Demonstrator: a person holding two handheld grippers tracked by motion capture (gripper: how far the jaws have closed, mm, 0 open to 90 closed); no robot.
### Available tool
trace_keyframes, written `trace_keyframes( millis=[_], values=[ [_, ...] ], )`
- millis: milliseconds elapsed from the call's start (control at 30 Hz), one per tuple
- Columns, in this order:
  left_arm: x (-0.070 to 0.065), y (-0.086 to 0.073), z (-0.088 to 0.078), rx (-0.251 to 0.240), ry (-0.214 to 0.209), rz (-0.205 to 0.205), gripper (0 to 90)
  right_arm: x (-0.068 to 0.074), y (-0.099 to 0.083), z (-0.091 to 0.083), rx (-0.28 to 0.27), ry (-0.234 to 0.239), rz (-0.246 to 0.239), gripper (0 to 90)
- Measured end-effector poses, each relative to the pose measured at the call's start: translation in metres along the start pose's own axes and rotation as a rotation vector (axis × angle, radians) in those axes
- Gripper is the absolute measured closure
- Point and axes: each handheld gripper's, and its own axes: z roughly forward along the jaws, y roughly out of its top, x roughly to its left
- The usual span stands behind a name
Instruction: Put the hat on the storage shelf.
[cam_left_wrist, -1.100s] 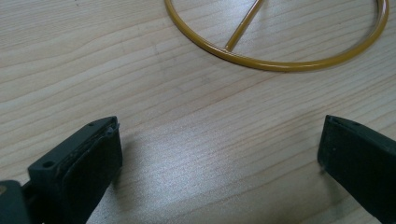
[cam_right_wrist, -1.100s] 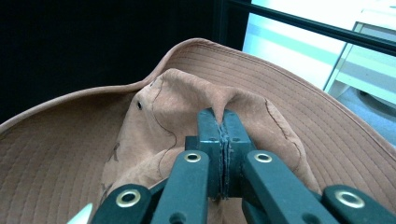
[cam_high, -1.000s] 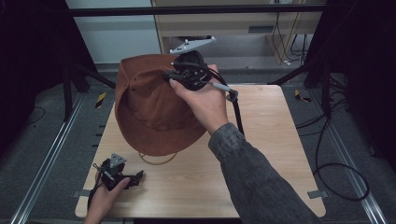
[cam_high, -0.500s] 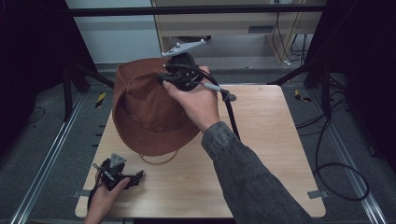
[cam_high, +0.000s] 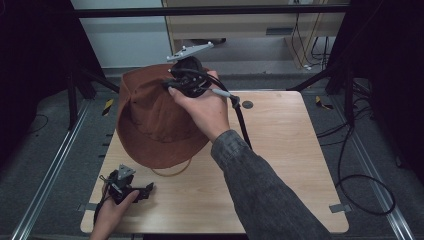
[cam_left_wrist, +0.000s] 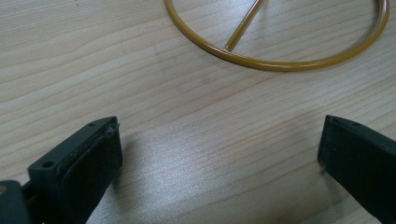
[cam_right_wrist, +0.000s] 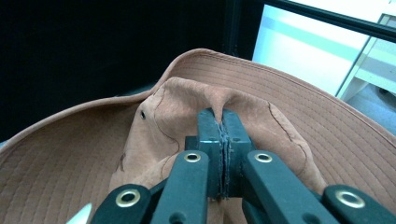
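At the lower left of the high view, we are resting our left gripper (cam_high: 142, 189) low on the pale wooden worktop (cam_high: 280, 165), near its front corner. In the left gripper view its fingers (cam_left_wrist: 86, 161) are standing wide apart with nothing but bare wood grain between them, so this hand seems to be waiting its turn rather than working. Just ahead of it, toward the top of that view, a thin yellow-brown loop (cam_left_wrist: 275, 63) is lying flat on the wood; in the high view it is peeking out from under the hat's near edge, and it may be the hat's cord, though we cannot tell for sure.

Moving right, toward the upper middle of the high view, we are holding a brown wide-brimmed hat (cam_high: 150, 120) with our right gripper (cam_high: 170, 82). The hat is tilting, its brim hanging over the left part of the worktop. In the right gripper view the fingers (cam_right_wrist: 208, 140) are pressing together on a pinched fold of the soft crown, likely because the crown gives a firm purchase that the floppy brim would not.
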Motion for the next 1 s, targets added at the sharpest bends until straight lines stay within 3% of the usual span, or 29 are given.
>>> trace_keyframes(
  millis=[300,1000],
  values=[
    [0.0,0.0,0.0,0.0,0.0,0.0,0.0,0.008,0.006,0.006,-0.015,0.026,-0.001,89.1],
    [0.0,0.0,0.0,0.001,0.0,0.002,0.0,0.01,-0.004,0.03,0.037,0.035,0.003,88.8]
  ],
)
